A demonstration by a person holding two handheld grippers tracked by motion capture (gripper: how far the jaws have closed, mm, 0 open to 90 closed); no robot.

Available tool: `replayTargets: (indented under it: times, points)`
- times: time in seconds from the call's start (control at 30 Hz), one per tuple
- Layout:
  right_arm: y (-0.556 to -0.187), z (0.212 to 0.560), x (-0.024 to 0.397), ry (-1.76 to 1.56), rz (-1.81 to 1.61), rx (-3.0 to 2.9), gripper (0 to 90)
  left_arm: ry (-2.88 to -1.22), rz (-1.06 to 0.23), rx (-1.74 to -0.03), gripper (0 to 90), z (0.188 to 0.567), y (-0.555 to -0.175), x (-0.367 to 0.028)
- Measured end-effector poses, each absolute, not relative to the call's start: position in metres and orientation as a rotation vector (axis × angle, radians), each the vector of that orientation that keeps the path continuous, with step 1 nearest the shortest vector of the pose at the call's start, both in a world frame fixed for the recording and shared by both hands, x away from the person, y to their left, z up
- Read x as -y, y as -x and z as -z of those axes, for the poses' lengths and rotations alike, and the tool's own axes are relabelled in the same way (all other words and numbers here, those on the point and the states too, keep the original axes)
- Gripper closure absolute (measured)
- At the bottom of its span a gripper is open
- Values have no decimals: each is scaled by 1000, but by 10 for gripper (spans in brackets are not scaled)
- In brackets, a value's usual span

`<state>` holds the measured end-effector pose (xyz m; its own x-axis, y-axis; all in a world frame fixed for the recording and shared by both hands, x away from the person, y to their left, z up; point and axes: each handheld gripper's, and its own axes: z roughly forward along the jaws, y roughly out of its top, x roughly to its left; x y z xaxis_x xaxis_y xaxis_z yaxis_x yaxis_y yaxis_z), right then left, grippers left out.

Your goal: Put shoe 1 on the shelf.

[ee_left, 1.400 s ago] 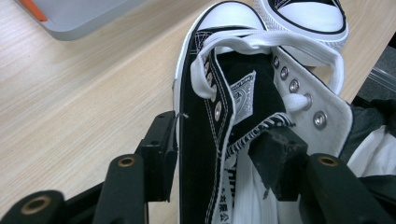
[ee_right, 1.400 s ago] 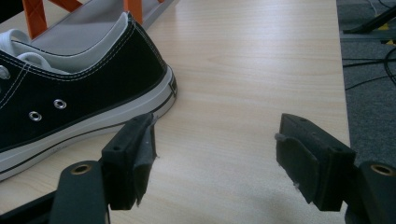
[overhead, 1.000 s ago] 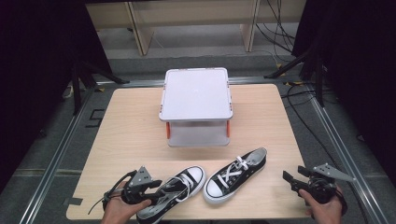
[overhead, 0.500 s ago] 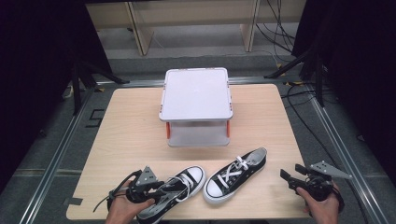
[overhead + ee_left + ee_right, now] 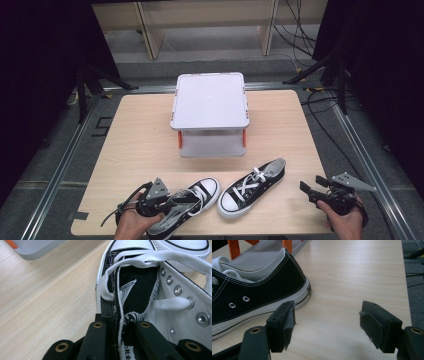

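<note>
Two black canvas sneakers with white laces and toe caps lie near the table's front edge. The left sneaker (image 5: pixel 192 200) points up and to the right. My left gripper (image 5: pixel 167 204) is shut on its side wall (image 5: pixel 117 307) at the heel opening, one jaw inside the shoe and one outside. The right sneaker (image 5: pixel 254 181) lies beside it, its heel (image 5: pixel 294 277) toward the right. My right gripper (image 5: pixel 306 190) is open just above the wood to the right of that heel, its pads (image 5: pixel 287 322) holding nothing.
A grey lidded plastic box (image 5: pixel 210 102) with orange latches (image 5: pixel 180 139) stands at the table's middle, behind the shoes. Bare wood (image 5: pixel 135 140) lies to its left and right. The table's right edge (image 5: pixel 405 290) is close beside my right gripper, with cables on the floor beyond.
My left gripper has moved right onto the left sneaker and shut on its side wall. My right gripper has drifted a little left toward the other sneaker's heel.
</note>
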<state>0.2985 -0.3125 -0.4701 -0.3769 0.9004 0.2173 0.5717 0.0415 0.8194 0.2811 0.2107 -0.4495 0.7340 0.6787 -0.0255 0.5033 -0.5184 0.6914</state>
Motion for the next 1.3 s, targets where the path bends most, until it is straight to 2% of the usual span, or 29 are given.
replayTargets:
  times: [0.4,1.13,1.3]
  points:
    - [-298,469,310,-1500,-1284,-1970,291,-2167,-280,-926,850,452,-281,-216]
    - [-298,468,310,-1478,-1231,-1969,292,-2055,-320,-1017,851,441,-286,-240]
    - [-298,470,309,-1497,-1269,-1945,292,-2023,-293,-1017,851,436,-286,-244]
